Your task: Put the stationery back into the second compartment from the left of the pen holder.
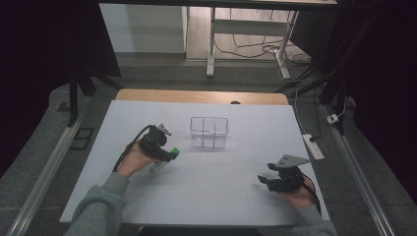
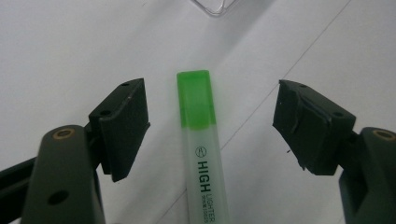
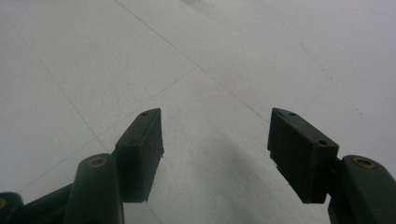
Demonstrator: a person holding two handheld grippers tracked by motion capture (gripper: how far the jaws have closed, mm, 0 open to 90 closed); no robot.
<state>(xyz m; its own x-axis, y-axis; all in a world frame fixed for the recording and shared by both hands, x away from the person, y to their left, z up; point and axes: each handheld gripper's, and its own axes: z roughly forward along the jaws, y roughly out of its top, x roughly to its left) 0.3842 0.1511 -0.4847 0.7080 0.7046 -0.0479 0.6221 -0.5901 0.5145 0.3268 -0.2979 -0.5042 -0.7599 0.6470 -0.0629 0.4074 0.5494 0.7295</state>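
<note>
Highlighter (image 2: 201,154), green-capped, lies flat on the white counter (image 1: 206,182), just short of the clear divided box (image 1: 209,132) and on its left. The left tongs (image 2: 210,121) straddle the highlighter with jaws spread wide, gaps on both sides, nothing gripped. The right tongs (image 3: 215,140) rest well right of the box, equally open and empty. Risk as I judge it: the pen sits nearer one jaw, so closing could nudge it sideways or roll it, giving a skewed pinch on its smooth barrel.

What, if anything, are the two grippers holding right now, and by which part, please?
Nothing is held. The left gripper stands open around the green highlighter, pads clear of it; the right gripper is open over bare table.
</note>
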